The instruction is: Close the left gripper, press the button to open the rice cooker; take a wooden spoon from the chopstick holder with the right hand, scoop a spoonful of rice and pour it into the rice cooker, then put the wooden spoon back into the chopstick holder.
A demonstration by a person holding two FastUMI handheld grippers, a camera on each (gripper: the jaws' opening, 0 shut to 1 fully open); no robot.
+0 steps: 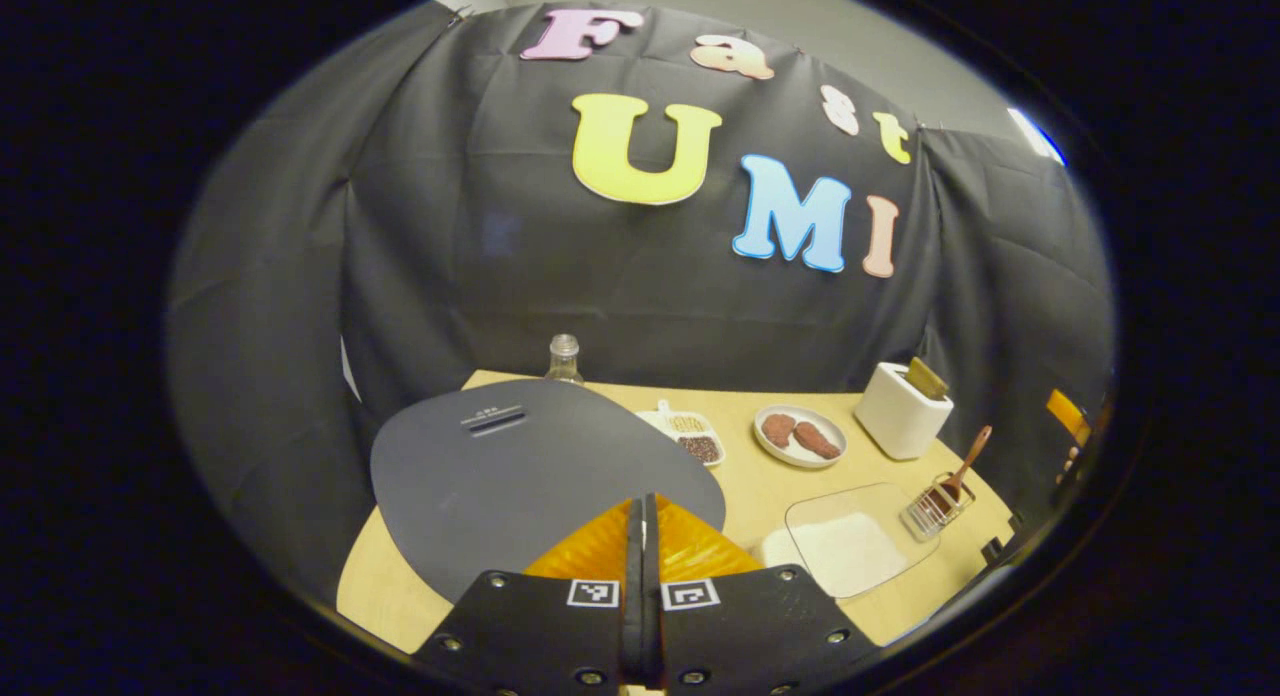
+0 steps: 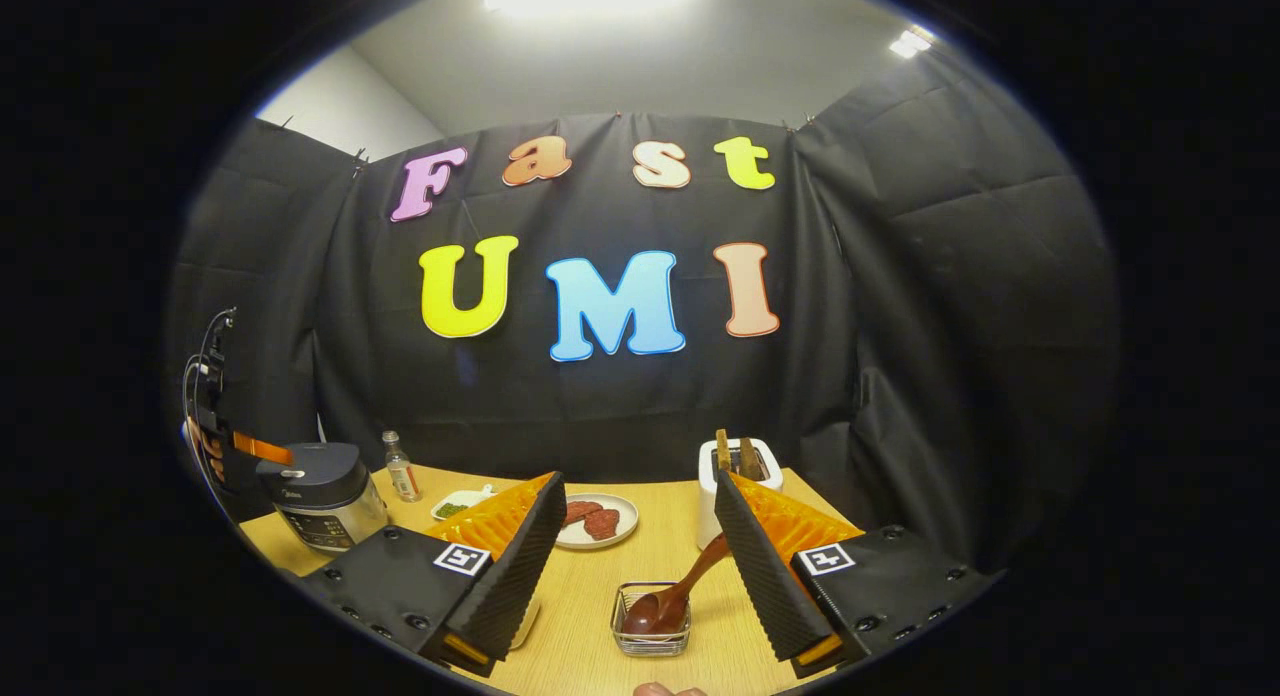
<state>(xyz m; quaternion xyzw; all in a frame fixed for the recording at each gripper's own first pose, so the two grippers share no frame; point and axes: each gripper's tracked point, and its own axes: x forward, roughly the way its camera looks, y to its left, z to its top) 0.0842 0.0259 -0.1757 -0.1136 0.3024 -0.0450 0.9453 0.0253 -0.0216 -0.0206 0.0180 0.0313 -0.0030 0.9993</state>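
- Right gripper [image 2: 633, 576] closest in the right gripper view, fingers spread wide, nothing between them but air.
- Straight ahead in that gap at 12 o'clock: chopstick holder [image 2: 651, 618], a small wire basket on the table [image 2: 590, 626], with the wooden spoon [image 2: 680, 594] leaning in it, bowl down, handle tipped toward 1 o'clock. Handle tip hidden behind the right finger.
- Left gripper [image 1: 640, 566] closest in the left gripper view, fingers pressed flat together, holding nothing.
- Just past those fingers: dark rice cooker [image 1: 520, 466], lid down, seen from above. Front button hidden under the gripper.
- Same rice cooker far off at 9 o'clock in the right gripper view, with the left gripper above it, partly cut off at the edge.
- Clear tray of white rice [image 1: 855, 541] at 2 o'clock of the left gripper, near corner hidden by the gripper body.
- Plate of brown food [image 1: 800, 436], white toaster [image 1: 900, 411] and small bottle [image 1: 564, 360] further back.
- Little divided dish [image 1: 690, 438] partly hidden behind the cooker lid; contents hard to make out.
- Fingertip [image 2: 660, 689] cut off at 6 o'clock in the right gripper view.
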